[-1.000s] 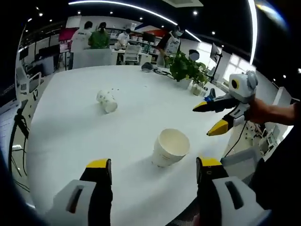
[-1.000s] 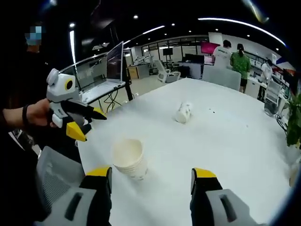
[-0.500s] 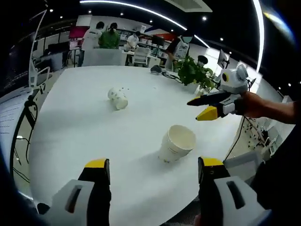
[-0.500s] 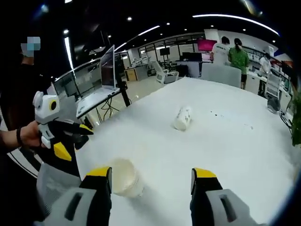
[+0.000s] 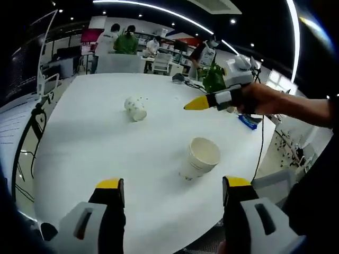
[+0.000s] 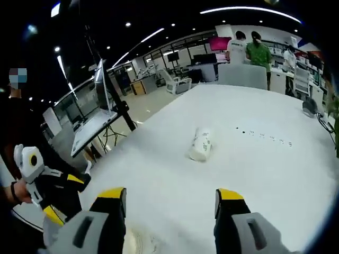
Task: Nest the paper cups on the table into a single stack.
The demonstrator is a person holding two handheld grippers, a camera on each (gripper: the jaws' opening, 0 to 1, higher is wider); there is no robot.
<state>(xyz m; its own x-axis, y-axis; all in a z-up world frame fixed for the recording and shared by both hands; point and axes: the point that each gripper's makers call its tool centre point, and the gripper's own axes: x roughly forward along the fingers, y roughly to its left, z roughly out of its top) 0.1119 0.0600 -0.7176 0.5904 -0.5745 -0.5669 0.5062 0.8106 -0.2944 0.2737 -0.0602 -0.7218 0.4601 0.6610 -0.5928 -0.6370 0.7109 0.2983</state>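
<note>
Upright cup stack (image 5: 200, 157), apparently nested; lone cup (image 6: 201, 144) on side, apart.

In the right gripper view, the near stack of paper cups (image 6: 139, 244) was cut off by the bottom edge, with just a pale rim showing between the right gripper's (image 6: 170, 201) 2 jaws. The left gripper (image 6: 53, 196) sat low at the left, its jaw tips too dim to judge. In the left gripper view, the right gripper (image 5: 204, 102) showed 1 yellow tip; its gap could not be read. The lying cup's (image 5: 136, 108) print was too small to make out.
</note>
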